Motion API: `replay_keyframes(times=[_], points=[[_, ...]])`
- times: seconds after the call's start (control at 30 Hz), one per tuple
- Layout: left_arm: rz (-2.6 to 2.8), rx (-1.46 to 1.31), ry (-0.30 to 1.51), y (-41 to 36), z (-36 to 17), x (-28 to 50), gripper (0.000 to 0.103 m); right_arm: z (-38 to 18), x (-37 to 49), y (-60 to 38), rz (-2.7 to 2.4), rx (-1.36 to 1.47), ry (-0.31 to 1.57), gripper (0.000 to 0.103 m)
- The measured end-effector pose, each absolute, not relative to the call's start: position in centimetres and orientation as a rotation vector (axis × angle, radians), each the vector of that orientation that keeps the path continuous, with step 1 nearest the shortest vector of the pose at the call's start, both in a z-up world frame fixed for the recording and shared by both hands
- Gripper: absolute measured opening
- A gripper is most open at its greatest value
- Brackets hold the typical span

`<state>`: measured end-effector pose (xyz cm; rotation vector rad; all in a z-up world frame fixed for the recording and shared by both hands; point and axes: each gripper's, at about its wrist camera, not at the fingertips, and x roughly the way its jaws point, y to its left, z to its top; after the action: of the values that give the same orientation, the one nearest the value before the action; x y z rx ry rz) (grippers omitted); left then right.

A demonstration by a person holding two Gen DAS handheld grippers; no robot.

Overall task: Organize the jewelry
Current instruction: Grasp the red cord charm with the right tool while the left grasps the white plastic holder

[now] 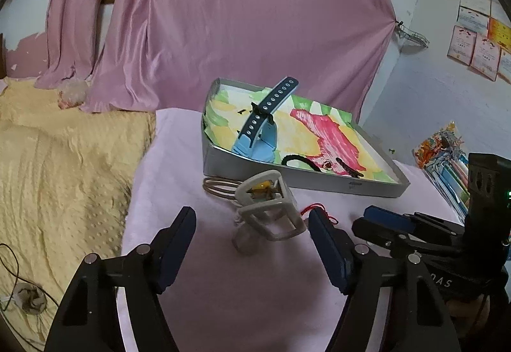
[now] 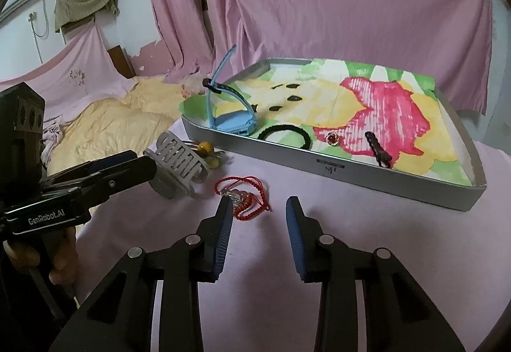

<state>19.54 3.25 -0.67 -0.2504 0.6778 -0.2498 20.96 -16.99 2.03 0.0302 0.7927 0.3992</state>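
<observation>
While our left gripper (image 1: pixel 252 221) gapes around the white hair claw (image 1: pixel 270 208), our right gripper (image 2: pixel 258 208) stands apart beside the red braided bracelet (image 2: pixel 242 195).

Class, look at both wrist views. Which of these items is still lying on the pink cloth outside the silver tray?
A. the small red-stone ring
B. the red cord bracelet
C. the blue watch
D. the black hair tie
B. The red cord bracelet lies on the pink cloth in front of the silver tray, near the right gripper; the other three sit inside the tray.
</observation>
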Motion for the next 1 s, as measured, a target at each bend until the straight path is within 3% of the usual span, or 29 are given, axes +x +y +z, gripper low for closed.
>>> replay_keyframes(times=[0.07, 0.53, 0.73, 1.0], points=[[-0.253, -0.252, 0.687, 3.0, -0.7, 19.8, 0.069, 1.8, 21.5, -16.9, 0.402, 0.026, 0.812, 0.022], [-0.257, -0.287, 0.765, 2.2, -1.3, 22.0, 0.062, 0.6, 24.1, -15.8, 0.438, 0.017, 0.902, 0.022], [-0.261, -0.284, 0.771, 1.9, -1.4, 22.2, 0.049, 0.5, 24.8, -15.4, 0.452, 0.017, 0.917, 0.01], [-0.263, -0.287, 0.769, 1.9, -1.2, 22.0, 0.049, 0.7, 24.5, -15.9, 0.452, 0.038, 0.897, 0.001]])
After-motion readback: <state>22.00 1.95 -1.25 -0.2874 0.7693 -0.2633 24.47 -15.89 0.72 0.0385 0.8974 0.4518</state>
